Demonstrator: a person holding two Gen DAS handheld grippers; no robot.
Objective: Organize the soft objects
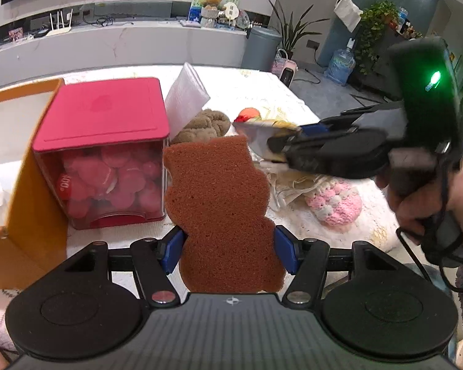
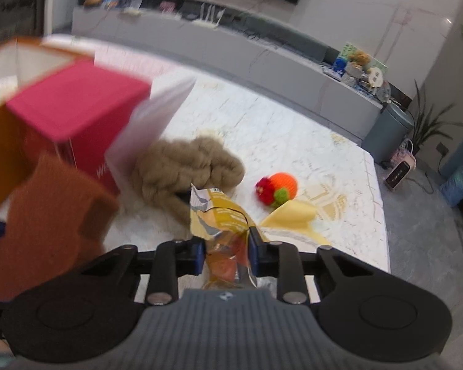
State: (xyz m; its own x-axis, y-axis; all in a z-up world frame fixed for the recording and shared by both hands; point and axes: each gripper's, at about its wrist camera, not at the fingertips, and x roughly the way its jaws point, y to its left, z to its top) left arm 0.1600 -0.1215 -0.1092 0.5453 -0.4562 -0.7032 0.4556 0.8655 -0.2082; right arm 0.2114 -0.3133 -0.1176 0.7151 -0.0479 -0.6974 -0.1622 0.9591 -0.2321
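Sponge [image 1: 220, 203], porous, brown and bear-shaped, is clamped upright in the left gripper [image 1: 228, 248]; the right gripper [image 2: 227, 254] pinches a crinkly yellow foil packet [image 2: 219, 219].

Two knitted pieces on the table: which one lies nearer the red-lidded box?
The orange knitted ball. It lies beside the tan yarn bundle that touches the red-lidded box; the pink crocheted piece lies farther away, past the brown sponge.
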